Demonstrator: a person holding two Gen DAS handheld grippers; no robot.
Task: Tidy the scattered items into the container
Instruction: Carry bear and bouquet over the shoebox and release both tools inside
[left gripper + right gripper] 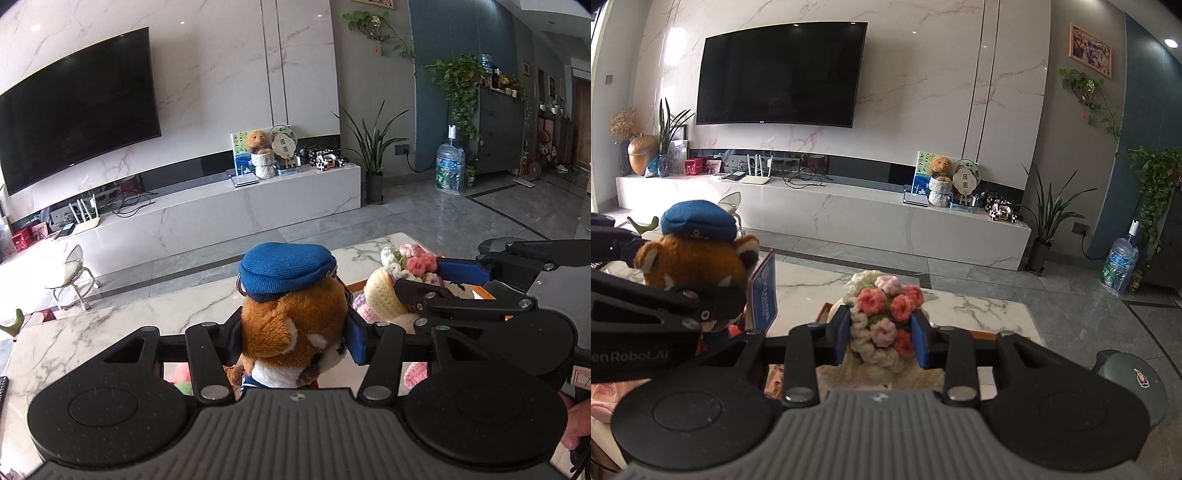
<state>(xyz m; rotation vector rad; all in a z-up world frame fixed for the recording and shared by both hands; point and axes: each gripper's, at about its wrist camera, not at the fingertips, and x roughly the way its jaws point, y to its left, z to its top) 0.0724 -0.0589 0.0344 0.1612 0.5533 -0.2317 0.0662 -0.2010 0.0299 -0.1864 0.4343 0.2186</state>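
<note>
I have both toys in hand now, so I judge the task is in the middle: my left gripper (295,341) is clamped on the head of the plush fox with the blue cap (291,314), its blue pads pressing the fur on both sides, and my right gripper (882,334) is clamped on the crocheted flower bouquet (884,317), the pads squeezing the yarn blooms. Both things are lifted above the marble worktop (110,332) and side by side, close to each other. What is left, I think, is to carry them over the container and let them go; the container itself I cannot identify with certainty (a wooden edge shows just behind the bouquet in both views, perhaps a tray, but it is mostly hidden). Under my grippers some pink soft things are seen, too covered to name, so maybe more items wait. The left view shows the bouquet from the side with the cream and pink yarn body below it; the right view shows the blue tag (762,295) hanging on the fox, which the left view does not.
</note>
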